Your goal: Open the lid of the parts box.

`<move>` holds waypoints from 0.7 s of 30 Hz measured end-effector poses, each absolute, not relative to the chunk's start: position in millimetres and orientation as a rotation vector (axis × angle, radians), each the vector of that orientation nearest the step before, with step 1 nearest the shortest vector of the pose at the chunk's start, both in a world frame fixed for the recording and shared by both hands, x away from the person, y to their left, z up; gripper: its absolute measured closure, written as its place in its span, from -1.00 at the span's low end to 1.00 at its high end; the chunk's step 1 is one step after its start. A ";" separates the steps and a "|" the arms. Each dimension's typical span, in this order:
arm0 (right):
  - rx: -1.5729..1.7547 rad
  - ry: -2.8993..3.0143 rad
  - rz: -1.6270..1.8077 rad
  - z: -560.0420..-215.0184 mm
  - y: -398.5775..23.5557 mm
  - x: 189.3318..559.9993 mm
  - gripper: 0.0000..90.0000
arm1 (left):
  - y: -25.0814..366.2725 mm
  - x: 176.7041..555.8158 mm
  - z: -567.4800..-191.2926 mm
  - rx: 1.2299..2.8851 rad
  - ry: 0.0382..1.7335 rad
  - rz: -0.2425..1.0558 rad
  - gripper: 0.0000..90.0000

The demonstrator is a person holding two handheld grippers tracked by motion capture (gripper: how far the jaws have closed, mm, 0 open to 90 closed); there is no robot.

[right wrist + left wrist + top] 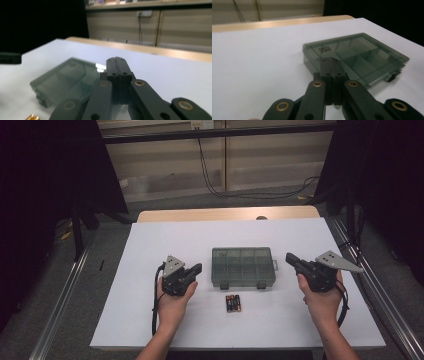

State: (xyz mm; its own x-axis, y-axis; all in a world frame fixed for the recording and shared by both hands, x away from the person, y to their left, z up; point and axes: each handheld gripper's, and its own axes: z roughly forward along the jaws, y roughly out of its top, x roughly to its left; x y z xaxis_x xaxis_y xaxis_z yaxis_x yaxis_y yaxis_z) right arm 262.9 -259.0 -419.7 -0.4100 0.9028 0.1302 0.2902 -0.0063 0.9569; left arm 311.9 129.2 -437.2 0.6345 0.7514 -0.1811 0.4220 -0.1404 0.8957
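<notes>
A smoky translucent compartment box (243, 266) lies closed in the middle of the white table (150, 245). Three batteries (233, 303) lie side by side just in front of it. My left gripper (198, 268) is held to the left of the box, its jaws pressed together with nothing between them, pointing at the box (354, 58). My right gripper (289, 257) hovers to the right of the box, jaws also together and empty. In the right gripper view the box (67, 80) sits left of the jaws and the battery tips (33, 117) show at the bottom left.
A tan table edge (227, 213) runs behind the white sheet. Metal rails (372, 285) flank the table on both sides. Cables hang on the back wall (210, 175). Dark curtains stand at the left and right.
</notes>
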 end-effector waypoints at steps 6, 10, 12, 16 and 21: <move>1.217 1.831 1.348 -435.1 -253.2 260.3 1.00 | 121.4 315.1 -449.4 1.844 0.907 0.297 1.00; 1.247 1.908 1.338 -448.2 -256.2 259.4 1.00 | 119.5 315.4 -456.4 1.866 0.932 0.307 1.00; 1.246 1.959 1.322 -453.3 -255.4 258.9 1.00 | 118.3 315.4 -460.3 1.879 0.937 0.296 1.00; 1.275 1.999 1.306 -459.5 -257.8 259.6 1.00 | 115.2 314.8 -467.4 1.902 0.957 0.303 1.00; 1.272 2.039 1.247 -466.0 -259.7 261.4 1.00 | 116.5 314.7 -474.3 1.903 0.979 0.299 1.00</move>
